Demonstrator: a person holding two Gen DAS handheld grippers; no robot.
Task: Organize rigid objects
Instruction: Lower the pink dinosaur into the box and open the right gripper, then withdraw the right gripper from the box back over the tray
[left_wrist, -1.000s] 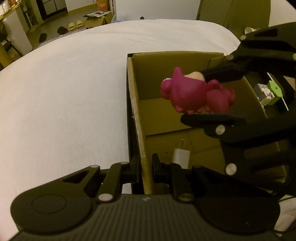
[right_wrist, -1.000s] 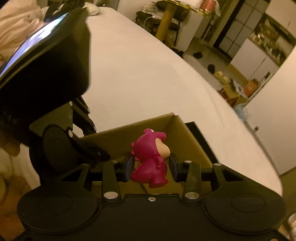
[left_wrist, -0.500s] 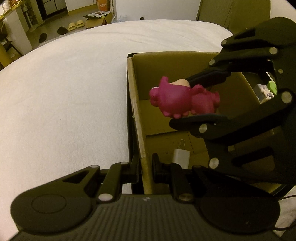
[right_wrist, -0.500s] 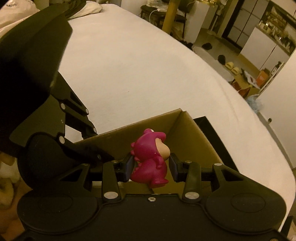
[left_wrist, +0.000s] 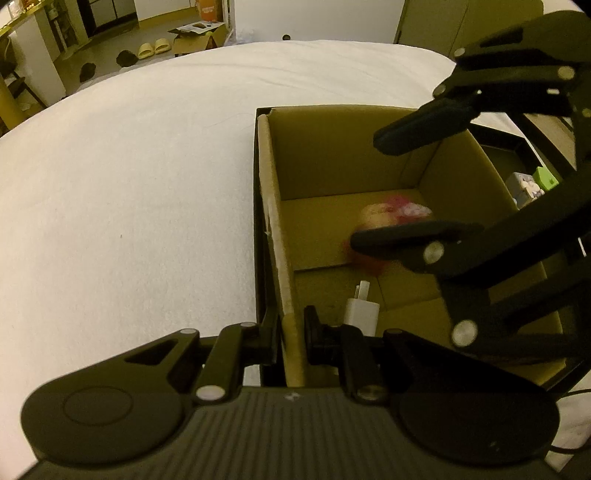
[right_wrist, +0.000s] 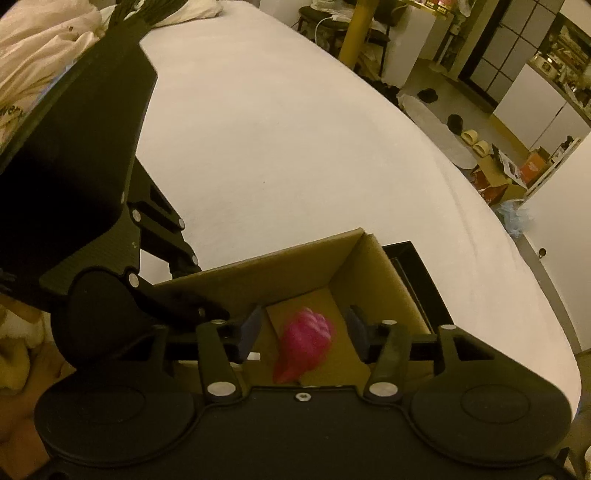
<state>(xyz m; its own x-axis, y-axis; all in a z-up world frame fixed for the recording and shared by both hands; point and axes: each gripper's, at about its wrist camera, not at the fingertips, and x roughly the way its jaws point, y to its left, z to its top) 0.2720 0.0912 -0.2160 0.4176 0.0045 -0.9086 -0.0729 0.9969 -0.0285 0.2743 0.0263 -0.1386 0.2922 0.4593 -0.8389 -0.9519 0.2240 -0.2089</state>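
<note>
Pink toy figure (right_wrist: 304, 341): blurred, loose between my right gripper (right_wrist: 303, 334) jaws, which are opening, inside cardboard box (left_wrist: 325, 147). My left gripper (left_wrist: 291, 332) jaws pinch the box wall.

I'm at home, working over a bed spread with a white sheet (left_wrist: 129, 192). Past its far edge, slippers (left_wrist: 152, 48) lie on the floor beside a cardboard carton (left_wrist: 195, 38), with white cabinets (right_wrist: 532, 92) and crumpled bedding (right_wrist: 40, 37) at the head corner.
</note>
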